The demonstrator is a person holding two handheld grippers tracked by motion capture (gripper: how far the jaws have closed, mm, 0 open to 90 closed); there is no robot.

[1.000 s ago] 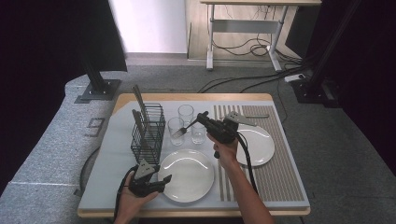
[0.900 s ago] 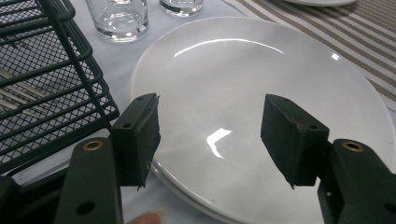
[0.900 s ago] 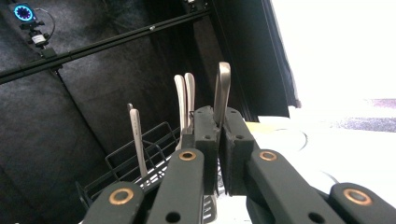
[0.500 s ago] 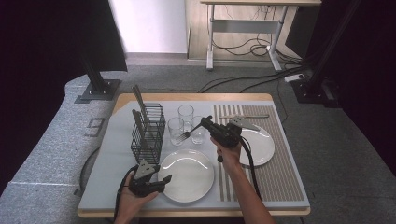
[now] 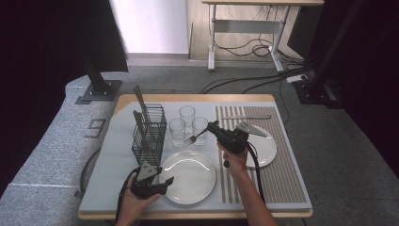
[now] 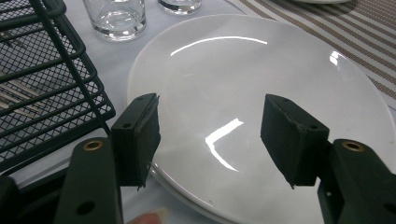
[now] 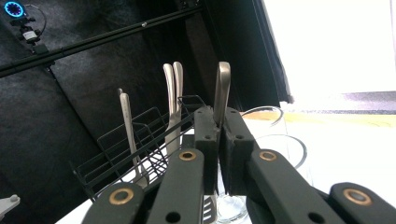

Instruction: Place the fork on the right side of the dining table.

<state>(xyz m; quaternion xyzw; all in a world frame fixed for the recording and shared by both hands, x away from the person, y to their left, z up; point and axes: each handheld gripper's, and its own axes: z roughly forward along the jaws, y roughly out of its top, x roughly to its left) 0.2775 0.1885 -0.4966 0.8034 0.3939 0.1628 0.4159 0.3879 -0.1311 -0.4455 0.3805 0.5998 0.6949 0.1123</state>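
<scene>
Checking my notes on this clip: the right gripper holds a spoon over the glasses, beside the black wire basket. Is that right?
Not quite: the right gripper holds a fork, not a spoon; its tines show in the high view. The rest stands: it is over the glasses, beside the black wire basket.

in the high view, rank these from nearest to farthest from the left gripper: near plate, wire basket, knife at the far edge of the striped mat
From the left gripper:
1. Near plate, right beside the open jaws, at the front of the table.
2. Wire basket, just beyond the gripper, on the left.
3. Knife, at the far right, on the striped mat.
</scene>
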